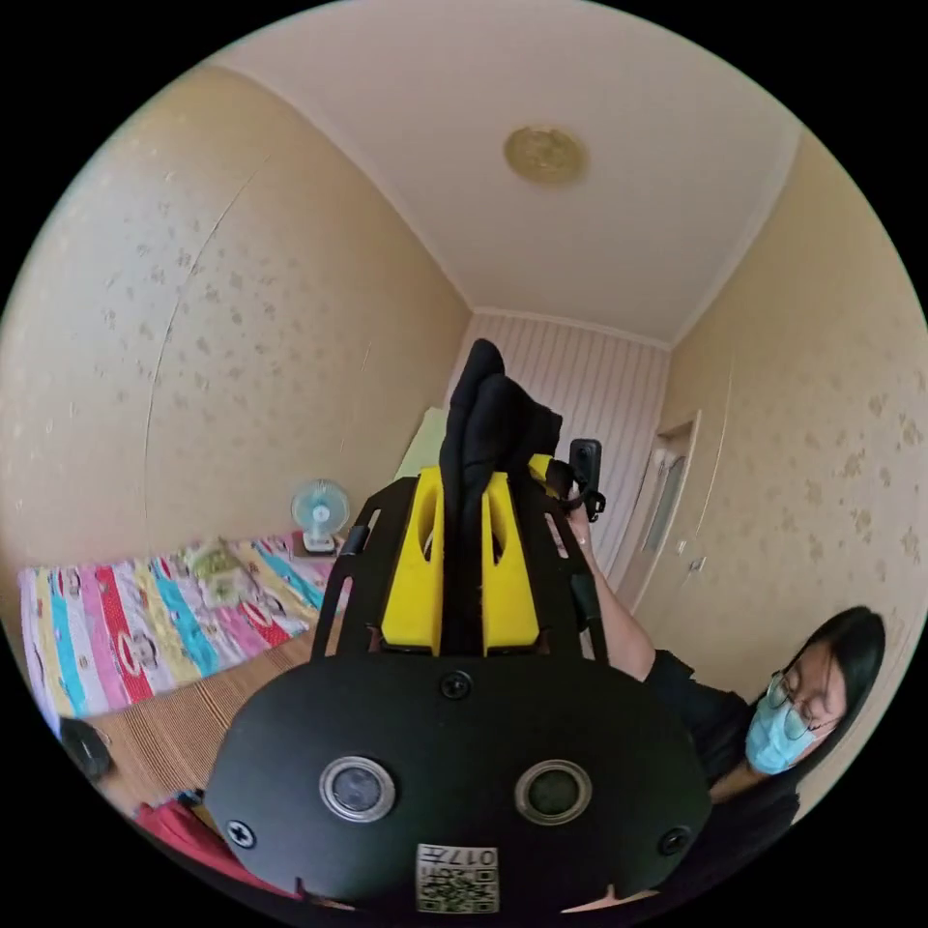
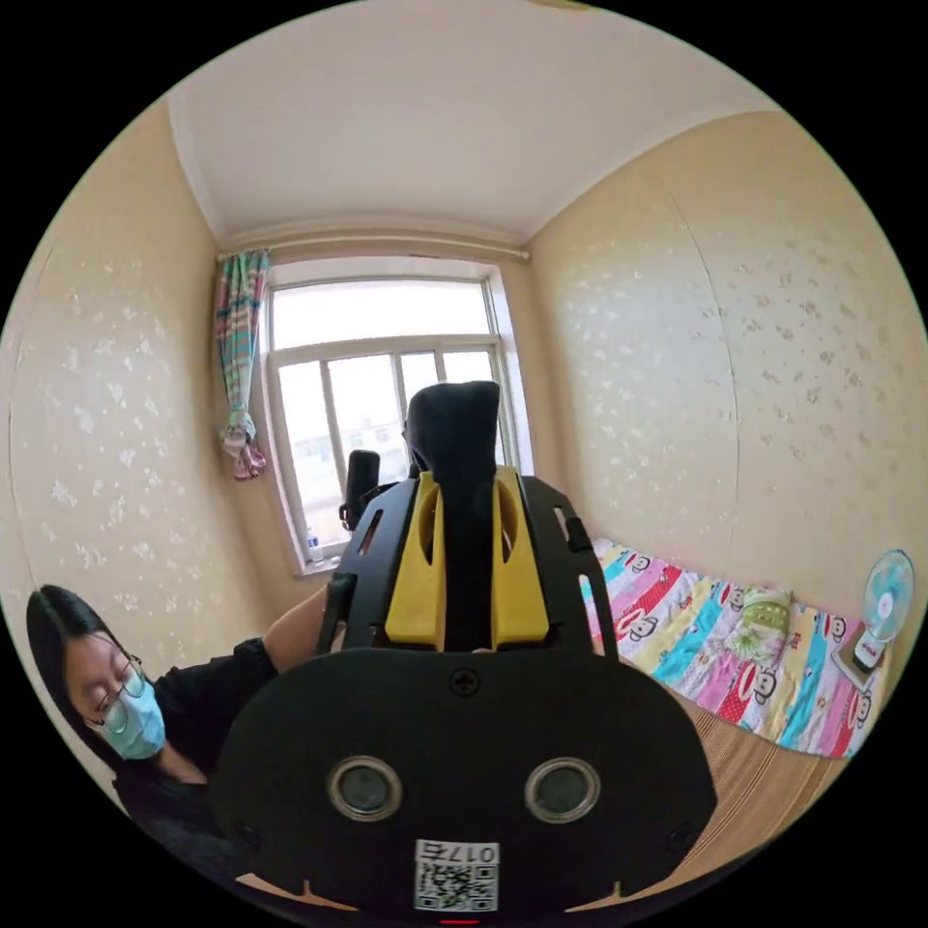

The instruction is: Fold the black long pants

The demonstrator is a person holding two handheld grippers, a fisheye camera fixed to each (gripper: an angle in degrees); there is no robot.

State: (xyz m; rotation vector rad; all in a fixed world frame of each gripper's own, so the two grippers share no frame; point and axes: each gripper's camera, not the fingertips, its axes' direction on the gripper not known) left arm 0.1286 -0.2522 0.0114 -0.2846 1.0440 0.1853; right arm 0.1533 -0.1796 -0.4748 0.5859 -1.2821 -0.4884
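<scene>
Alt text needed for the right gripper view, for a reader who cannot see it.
The right gripper, tilted up toward the ceiling, has both yellow jaws pressed on a fold of the black pants. Behind it are a window and a patterned curtain; a person is at lower left, a colourful bedspread and small fan at right.

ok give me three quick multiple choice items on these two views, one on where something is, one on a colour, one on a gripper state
1. Where does the small fan stand?
A. beside the striped cartoon blanket
B. on the window sill
C. on the ceiling

2. What colour are the jaws of the left hand-held gripper?
A. red
B. yellow
C. white

3. What is the right hand-held gripper doing?
A. hanging open
B. shut on nothing
C. shut on the black pants

Answers:
1 A, the fan sits at the blanket's end by the wall.
2 B, both jaws show yellow.
3 C, black cloth is pinched between both jaws and sticks out past them.
</scene>
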